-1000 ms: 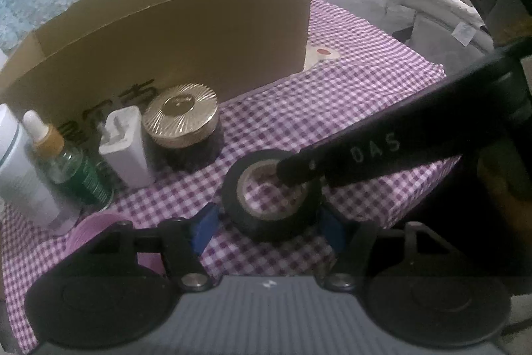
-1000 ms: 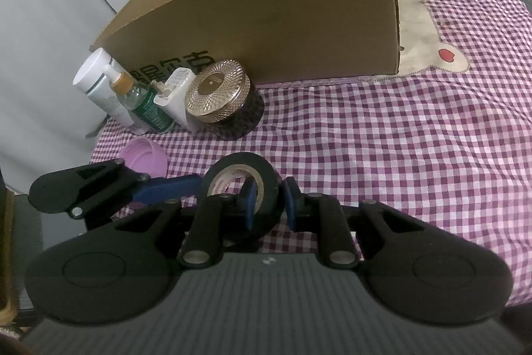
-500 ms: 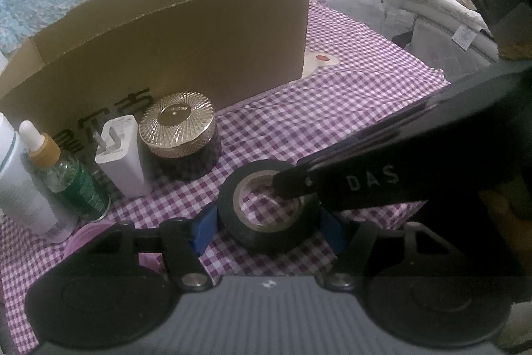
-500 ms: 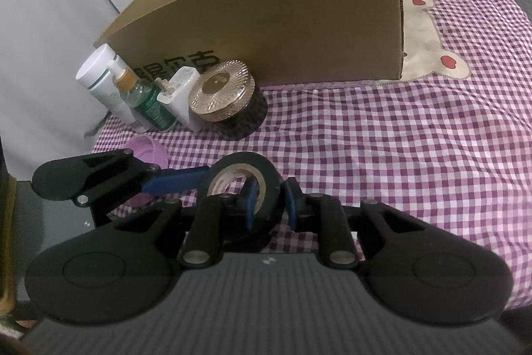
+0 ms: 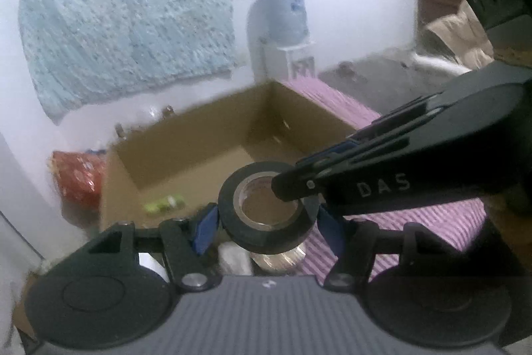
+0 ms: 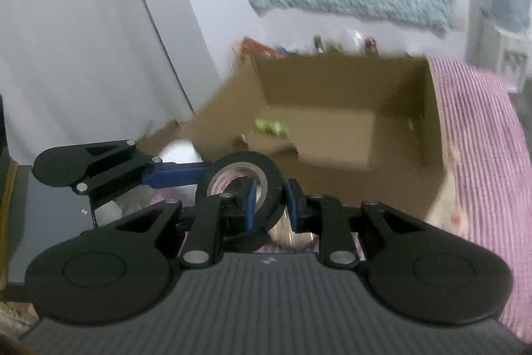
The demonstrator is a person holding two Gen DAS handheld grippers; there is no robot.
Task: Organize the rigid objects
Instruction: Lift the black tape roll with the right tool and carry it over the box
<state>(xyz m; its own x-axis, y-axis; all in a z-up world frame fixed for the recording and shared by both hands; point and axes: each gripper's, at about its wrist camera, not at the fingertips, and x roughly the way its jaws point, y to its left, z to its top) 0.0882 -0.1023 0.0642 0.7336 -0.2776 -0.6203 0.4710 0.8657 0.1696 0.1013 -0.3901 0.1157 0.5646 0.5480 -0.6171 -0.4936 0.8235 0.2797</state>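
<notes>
A black roll of tape (image 5: pixel 267 205) is lifted off the table, level with the near rim of the open cardboard box (image 5: pixel 199 152). My left gripper (image 5: pixel 266 222) is shut on the roll from its two outer sides. My right gripper (image 6: pixel 269 202) is shut on the roll's (image 6: pixel 241 185) right wall, one finger inside the core and one outside. The box (image 6: pixel 332 128) holds a small green object (image 6: pixel 271 126) on its floor. Both views are blurred by motion.
A gold-lidded jar (image 5: pixel 279 258) and a white object (image 5: pixel 232 258) show below the roll. The purple checked cloth (image 6: pixel 478 138) covers the table right of the box. A red bag (image 5: pixel 78 178) lies left of the box, a water dispenser (image 5: pixel 282 32) behind it.
Both grippers have lifted the tape roll off the cloth and up toward the box's open top. The box's inside has come into view. The bottles and jar have dropped out of sight below.
</notes>
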